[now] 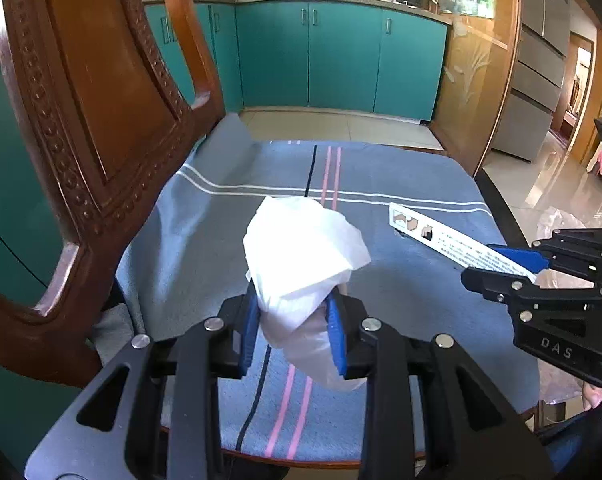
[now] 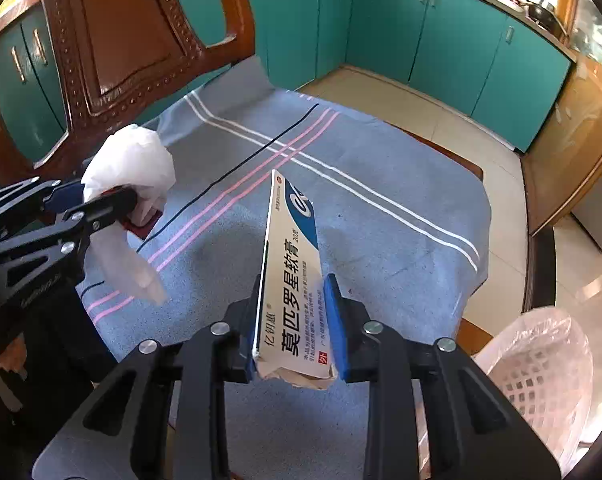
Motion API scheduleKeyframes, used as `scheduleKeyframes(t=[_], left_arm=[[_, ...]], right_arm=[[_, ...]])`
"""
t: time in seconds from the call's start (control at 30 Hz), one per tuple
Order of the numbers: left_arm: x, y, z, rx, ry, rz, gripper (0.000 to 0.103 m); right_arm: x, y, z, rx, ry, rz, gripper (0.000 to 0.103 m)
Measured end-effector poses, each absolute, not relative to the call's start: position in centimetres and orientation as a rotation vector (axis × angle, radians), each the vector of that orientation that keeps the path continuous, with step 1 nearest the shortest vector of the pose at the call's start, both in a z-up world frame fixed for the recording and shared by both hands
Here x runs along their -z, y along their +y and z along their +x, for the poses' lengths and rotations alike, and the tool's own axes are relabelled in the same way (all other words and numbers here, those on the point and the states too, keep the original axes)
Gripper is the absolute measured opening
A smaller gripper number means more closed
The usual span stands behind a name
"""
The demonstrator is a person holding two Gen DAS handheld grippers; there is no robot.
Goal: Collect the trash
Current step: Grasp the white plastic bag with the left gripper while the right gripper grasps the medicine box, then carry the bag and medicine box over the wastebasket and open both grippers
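Kitchen with teal cabinets (image 1: 341, 56); work surface is a wooden chair (image 1: 81, 120) whose seat is covered by a blue striped cloth (image 1: 401, 168).

Left wrist view: left gripper (image 1: 297, 328) clenched on a crumpled white tissue wad (image 1: 305, 248), held clear above the cloth. Right gripper (image 1: 517, 268) enters from the right of the chair, gripping a long white carton (image 1: 441, 236) by one end.

Right wrist view: right gripper (image 2: 293, 328) grasps the ointment box (image 2: 293, 272) across its narrow sides, the box's torn end nearest the camera, far end raised off the cloth. The lined pink basket (image 2: 541, 364) sits on the floor just beside the chair's right edge.

Judgement: both items lifted; carry is next. Keep the squeeze steady, since the box is held at one end and could pivot. Swing right toward the basket, clearing the seat edge. The tissue's loose tail may snag. Nothing else lies on the cloth.
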State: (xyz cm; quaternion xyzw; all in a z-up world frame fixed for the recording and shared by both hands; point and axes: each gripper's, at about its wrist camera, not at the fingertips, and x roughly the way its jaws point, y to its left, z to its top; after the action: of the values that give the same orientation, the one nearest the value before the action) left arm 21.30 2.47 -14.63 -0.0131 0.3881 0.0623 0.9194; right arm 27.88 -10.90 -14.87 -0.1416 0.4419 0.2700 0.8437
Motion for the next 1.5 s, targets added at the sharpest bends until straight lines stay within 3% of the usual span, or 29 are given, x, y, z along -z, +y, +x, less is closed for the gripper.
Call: scheduleKeyframes(t=[0.3,0.47,0.87,1.33,1.5], left_arm=[[13.1,-0.1,20.2,-0.084,0.776,-0.002,0.031],[11.9,-2.9,20.1,-0.017,0.749,0.015,0.031],[9.7,-15.1,20.5,0.264,0.692,0.109,0.031],[14.0,-25.5,22.7,0.433,0.809,0.158,0.032],[14.5,-25.8,23.3,0.434,0.809,0.168,0.043]], right_arm=[[12.9,-13.7,26.7,-0.521,0.854,-0.213,0.029],[11.3,-19.3,25.0,-0.447,0.786,-0.085,0.029],[13.5,-35.2,19.8,-0.127,0.719,0.271,0.029],[14.7,-39.8,17.7,0.049,0.694,0.347,0.029],[14.8,-39.9,18.0,0.055,0.701,0.343,0.029]])
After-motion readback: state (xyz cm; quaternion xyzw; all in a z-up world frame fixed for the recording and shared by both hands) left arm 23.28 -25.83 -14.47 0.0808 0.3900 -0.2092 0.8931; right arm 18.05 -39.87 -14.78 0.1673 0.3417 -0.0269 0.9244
